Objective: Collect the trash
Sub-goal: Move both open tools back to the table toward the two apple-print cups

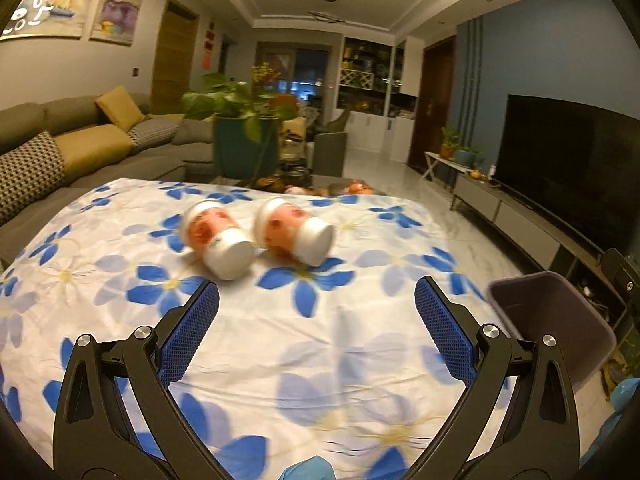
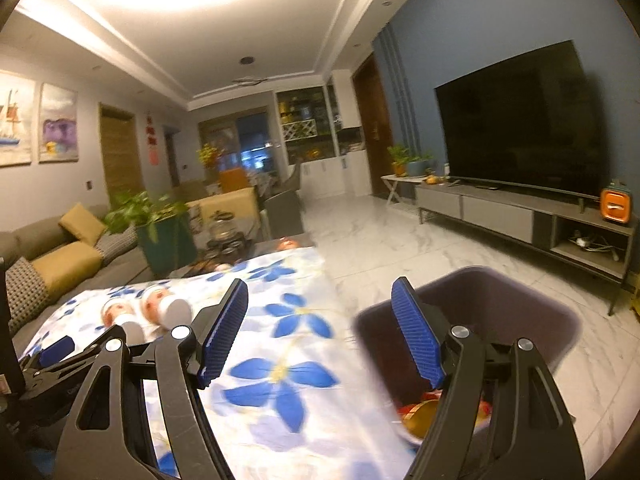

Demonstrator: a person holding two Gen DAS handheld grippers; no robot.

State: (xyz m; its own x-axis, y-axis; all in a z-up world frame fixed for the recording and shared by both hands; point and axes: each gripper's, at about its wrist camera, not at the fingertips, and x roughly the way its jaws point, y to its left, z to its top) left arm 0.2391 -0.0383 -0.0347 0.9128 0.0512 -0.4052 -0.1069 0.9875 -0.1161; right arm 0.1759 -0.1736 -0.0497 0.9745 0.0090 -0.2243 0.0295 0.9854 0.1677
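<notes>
Both cups (image 1: 218,240) (image 1: 294,234) are motion-blurred, prints unreadable. The bin (image 2: 500,312) is blurred too; a right finger (image 2: 416,332) hides part of its red-and-gold contents (image 2: 420,416).

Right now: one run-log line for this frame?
left gripper: open, empty, facing two cups lying on floral cloth | right gripper: open, empty, by bin | bin: holds some trash
</notes>
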